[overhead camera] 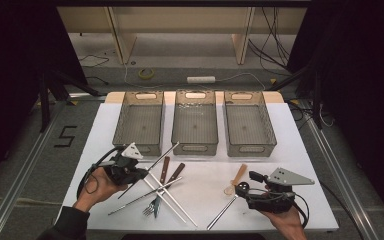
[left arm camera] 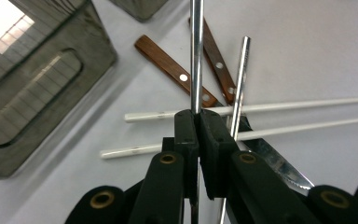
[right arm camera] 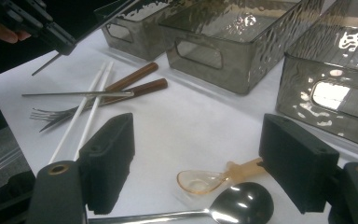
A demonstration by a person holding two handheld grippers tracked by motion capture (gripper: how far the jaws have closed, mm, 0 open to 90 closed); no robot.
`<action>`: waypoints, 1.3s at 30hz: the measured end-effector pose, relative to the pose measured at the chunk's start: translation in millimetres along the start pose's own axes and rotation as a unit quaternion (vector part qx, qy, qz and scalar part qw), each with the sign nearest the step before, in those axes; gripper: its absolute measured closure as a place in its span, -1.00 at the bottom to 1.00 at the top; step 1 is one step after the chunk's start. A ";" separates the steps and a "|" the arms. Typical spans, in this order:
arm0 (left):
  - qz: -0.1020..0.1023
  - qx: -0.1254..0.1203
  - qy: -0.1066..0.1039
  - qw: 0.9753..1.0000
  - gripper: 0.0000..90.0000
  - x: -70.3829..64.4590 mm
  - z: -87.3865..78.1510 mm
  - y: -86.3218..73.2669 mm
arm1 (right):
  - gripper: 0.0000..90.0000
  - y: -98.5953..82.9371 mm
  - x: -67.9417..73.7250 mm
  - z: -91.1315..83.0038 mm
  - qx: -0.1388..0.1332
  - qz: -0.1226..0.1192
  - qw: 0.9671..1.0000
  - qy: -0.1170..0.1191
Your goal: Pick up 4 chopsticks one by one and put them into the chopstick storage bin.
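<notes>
Your left gripper (left arm camera: 197,122) is clamped tight on a metal chopstick (left arm camera: 196,51), lifted just over the cutlery pile of white chopsticks (left arm camera: 279,106), wooden-handled knives (left arm camera: 175,72) and a fork (overhead camera: 152,206); its long axis runs straight out from the jaws, far tip aimed toward the left bin (overhead camera: 139,123). Your right gripper (right arm camera: 200,161) sits wide open and empty over the metal spoon (right arm camera: 242,205) and the clear amber spoon (right arm camera: 200,181). Looks like the sorting step, pick done: next you'd carry the chopstick over the bin rim, line it up with the bin's length, then let go.
</notes>
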State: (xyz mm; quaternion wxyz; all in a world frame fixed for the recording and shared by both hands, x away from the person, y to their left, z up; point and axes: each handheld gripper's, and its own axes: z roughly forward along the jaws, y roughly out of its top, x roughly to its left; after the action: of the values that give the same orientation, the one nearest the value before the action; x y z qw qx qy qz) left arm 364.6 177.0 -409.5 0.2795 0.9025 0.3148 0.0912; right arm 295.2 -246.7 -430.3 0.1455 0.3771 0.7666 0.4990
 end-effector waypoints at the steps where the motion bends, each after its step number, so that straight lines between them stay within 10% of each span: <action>1: -0.002 -0.003 0.005 1.000 0.91 2.0 -0.4 0.9 | -0.39 -0.1 -0.3 0.1 -0.001 0.000 1.000 -0.001; 24: -0.081 -0.095 0.073 0.989 0.91 50.5 -23.0 33.0 | -0.39 -0.5 -1.5 -1.9 -0.009 0.005 1.000 -0.003; 39: -0.128 -0.134 0.105 0.977 0.91 80.1 -32.0 53.2 | -0.39 -0.7 -2.0 -1.7 -0.009 0.005 1.000 -0.004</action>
State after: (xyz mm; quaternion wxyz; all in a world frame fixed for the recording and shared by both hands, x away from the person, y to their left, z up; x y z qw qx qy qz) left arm 444.1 206.5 -354.1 0.3728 0.7945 0.4398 0.1906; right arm 295.2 -249.4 -430.4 0.1491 0.3817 0.7595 0.5052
